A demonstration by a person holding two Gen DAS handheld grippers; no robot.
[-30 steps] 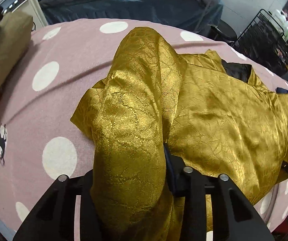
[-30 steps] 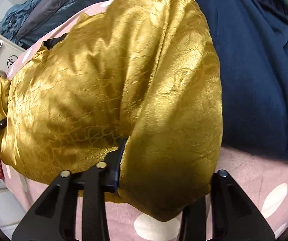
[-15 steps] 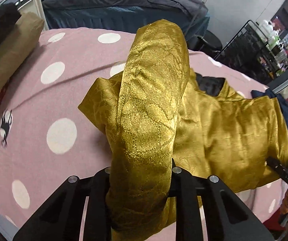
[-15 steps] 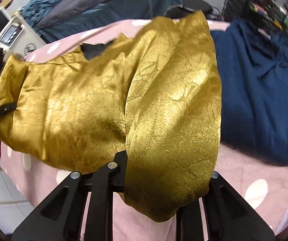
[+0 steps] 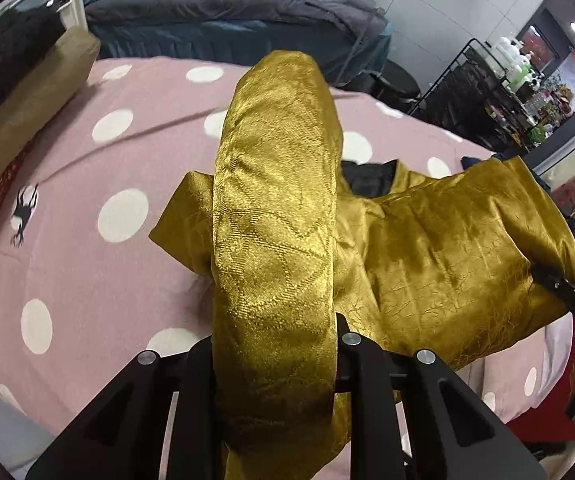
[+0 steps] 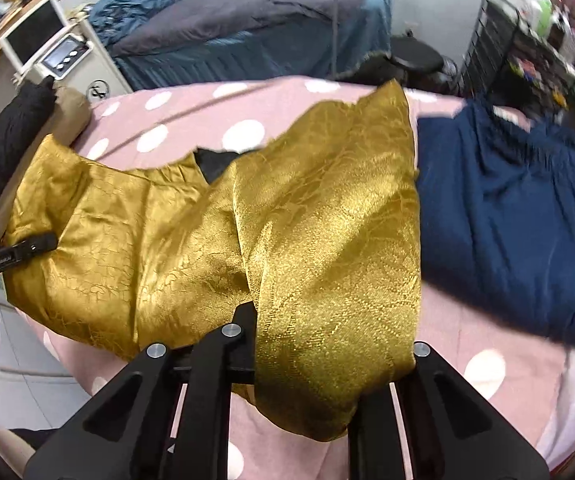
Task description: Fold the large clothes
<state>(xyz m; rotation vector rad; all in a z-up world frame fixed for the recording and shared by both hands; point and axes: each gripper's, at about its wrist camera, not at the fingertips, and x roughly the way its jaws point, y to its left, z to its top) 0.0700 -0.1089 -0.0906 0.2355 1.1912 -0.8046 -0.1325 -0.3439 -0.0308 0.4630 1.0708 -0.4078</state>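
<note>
A: Your left gripper (image 5: pixel 275 360) clamps the gold garment (image 5: pixel 447 248) at its left edge, lifted over the pink dotted bedspread (image 5: pixel 67 264) (bare there).

B: Your right gripper (image 6: pixel 311 356) is closing, pinching the other edge; the navy garment (image 6: pixel 507 216) lies just beside.

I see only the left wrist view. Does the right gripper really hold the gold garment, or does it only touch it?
Observer: It holds it. The fingers of the right gripper are closing on a thick fold of the gold garment, and the fold drapes over them.
Operator: Thank you. What lies beyond the garment on the right side?
Observer: A navy blue garment is spread on the pink dotted bedspread, directly beside the gold one.
</note>
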